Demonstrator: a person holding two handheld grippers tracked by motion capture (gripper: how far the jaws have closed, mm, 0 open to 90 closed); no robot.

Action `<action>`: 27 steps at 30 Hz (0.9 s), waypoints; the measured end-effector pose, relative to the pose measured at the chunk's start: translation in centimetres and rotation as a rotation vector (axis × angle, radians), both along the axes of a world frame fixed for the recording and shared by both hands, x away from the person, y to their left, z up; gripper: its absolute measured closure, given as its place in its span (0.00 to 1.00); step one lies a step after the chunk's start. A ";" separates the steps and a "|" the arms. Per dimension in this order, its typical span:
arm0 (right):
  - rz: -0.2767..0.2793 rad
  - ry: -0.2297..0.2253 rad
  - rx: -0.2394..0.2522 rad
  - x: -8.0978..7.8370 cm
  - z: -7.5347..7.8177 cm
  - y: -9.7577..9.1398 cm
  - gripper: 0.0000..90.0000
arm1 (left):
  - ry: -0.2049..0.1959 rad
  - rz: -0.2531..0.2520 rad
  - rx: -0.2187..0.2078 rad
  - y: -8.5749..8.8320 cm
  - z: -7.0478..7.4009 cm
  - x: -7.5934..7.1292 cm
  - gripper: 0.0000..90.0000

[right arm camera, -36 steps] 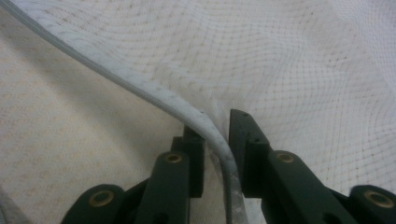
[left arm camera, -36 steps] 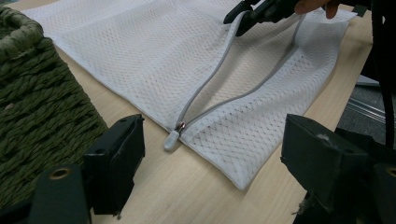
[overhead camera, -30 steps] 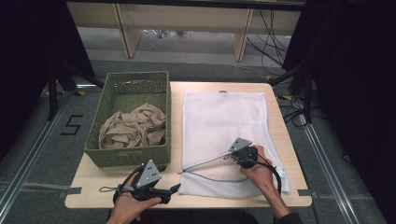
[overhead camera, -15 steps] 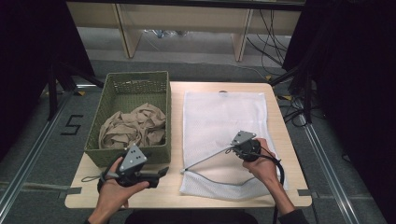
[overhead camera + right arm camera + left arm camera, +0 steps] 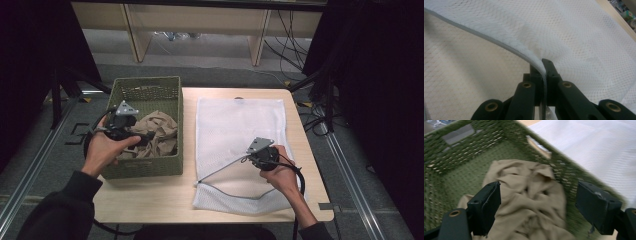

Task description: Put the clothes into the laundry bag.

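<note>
Laundry loading: cloth about to go from basket to mesh bag

Left gripper [image 5: 536,212] is hovering with jaws wide over the tan cloth [image 5: 529,202] lying in the green basket [image 5: 150,167]; right gripper [image 5: 543,65] is pinching the bag's [image 5: 240,120] zipper edge, lifting the mouth open. Next, it seems, the left needs lowering to clamp a fold

The tool [image 5: 537,212] is seen with its two black jaws spread wide apart, nothing gripped between them. Between and just beyond the jaws, crumpled tan cloth [image 5: 529,202] is seen lying in a green woven basket [image 5: 461,152]. Beyond the basket's far wall, white mesh fabric [image 5: 596,147] is spread out.
</note>
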State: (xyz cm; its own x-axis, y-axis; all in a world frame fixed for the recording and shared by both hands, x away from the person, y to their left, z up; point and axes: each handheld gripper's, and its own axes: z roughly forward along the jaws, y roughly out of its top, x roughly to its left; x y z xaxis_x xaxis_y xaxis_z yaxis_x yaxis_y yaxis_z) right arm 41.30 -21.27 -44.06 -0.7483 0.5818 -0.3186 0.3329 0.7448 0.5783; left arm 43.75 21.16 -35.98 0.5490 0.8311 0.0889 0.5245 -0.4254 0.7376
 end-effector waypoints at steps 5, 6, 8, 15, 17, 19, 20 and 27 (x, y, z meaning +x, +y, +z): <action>0.003 0.010 0.004 0.2 0.4 0.0 0.98 | 0.062 0.012 -0.002 0.7 -2.2 3.7 0.22; 0.007 0.013 0.000 0.3 0.5 0.0 0.98 | 0.045 0.014 0.007 0.6 -2.5 4.0 0.22; 0.012 0.016 0.000 0.4 0.6 0.0 0.98 | 0.057 -0.003 -0.006 0.4 -2.8 4.6 0.22; 0.023 0.009 0.001 0.6 1.2 -0.1 0.98 | 0.096 -0.049 0.017 -0.3 -4.1 5.6 0.19; 0.020 0.014 0.005 0.6 1.3 0.1 0.98 | 0.116 -0.047 0.059 -0.7 -4.7 6.1 0.19; 0.025 0.018 0.001 0.6 1.4 0.1 0.98 | 0.134 -0.048 0.106 -0.9 -5.4 6.6 0.19; 0.027 0.018 0.000 0.6 1.4 0.2 0.98 | 0.145 -0.045 0.132 -1.0 -5.9 6.9 0.20; 0.046 0.014 -0.001 0.9 1.6 0.2 0.98 | 0.255 -0.054 0.118 -0.7 -8.6 8.7 0.06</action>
State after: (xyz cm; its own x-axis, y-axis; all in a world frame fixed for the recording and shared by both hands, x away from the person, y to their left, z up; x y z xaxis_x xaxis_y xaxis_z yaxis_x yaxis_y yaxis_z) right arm 42.17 -21.07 -42.46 -0.7786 0.5465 -0.3084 0.3062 0.7598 0.5735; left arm 52.40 20.50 -44.62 0.6095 0.7919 0.0366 0.6607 -0.5329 0.5287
